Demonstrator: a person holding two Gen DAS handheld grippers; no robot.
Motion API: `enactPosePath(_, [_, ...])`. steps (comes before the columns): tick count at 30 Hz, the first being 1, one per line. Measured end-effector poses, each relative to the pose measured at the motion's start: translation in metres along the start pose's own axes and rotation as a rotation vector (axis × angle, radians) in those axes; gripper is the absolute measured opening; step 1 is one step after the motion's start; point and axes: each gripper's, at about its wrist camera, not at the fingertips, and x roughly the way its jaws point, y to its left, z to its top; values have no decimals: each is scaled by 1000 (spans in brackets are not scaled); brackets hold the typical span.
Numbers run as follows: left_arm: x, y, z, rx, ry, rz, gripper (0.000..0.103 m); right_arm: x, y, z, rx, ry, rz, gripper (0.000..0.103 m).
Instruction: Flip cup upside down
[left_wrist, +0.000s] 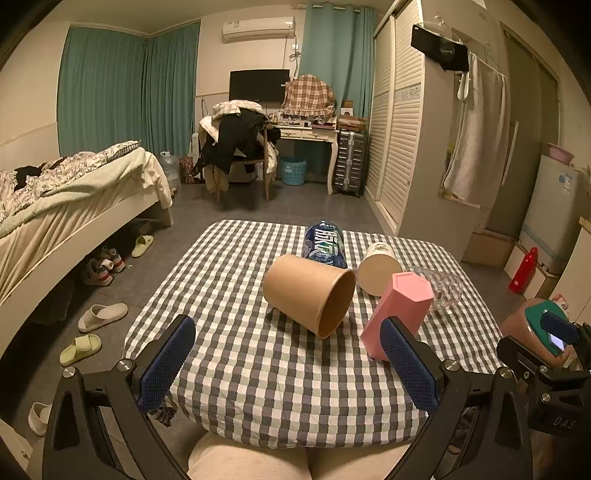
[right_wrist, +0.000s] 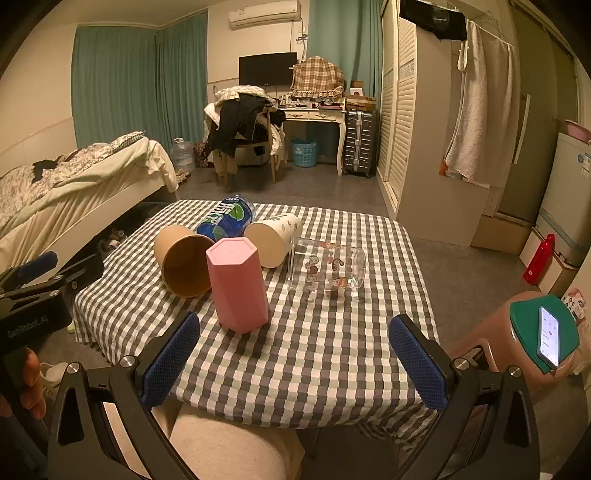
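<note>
On the checkered table (left_wrist: 258, 369) a brown paper cup (left_wrist: 310, 293) lies on its side, mouth toward me; it also shows in the right wrist view (right_wrist: 183, 260). A pink hexagonal cup (left_wrist: 395, 314) (right_wrist: 236, 286) stands mouth down. A white paper cup (left_wrist: 378, 267) (right_wrist: 271, 238) and a clear glass cup (left_wrist: 439, 288) (right_wrist: 327, 267) lie on their sides. My left gripper (left_wrist: 291, 365) is open and empty near the table's front edge. My right gripper (right_wrist: 295, 363) is open and empty, in front of the pink cup.
A blue-labelled bottle (left_wrist: 325, 243) (right_wrist: 227, 219) lies behind the cups. A pink stool (right_wrist: 517, 332) with a phone (right_wrist: 548, 336) stands right of the table (right_wrist: 314, 350). A bed (left_wrist: 55, 206) and slippers (left_wrist: 101, 317) are on the left; my knee (left_wrist: 251, 461) is below the table's front edge.
</note>
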Motion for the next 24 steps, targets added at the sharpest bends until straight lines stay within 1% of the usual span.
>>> enactPosePath(17, [-2, 4, 1, -7, -3, 6, 103, 0, 2, -3, -1, 8, 1, 103])
enactPosePath(24, [-3, 4, 2, 5, 0, 6, 103, 1, 2, -4, -4, 11, 0, 103])
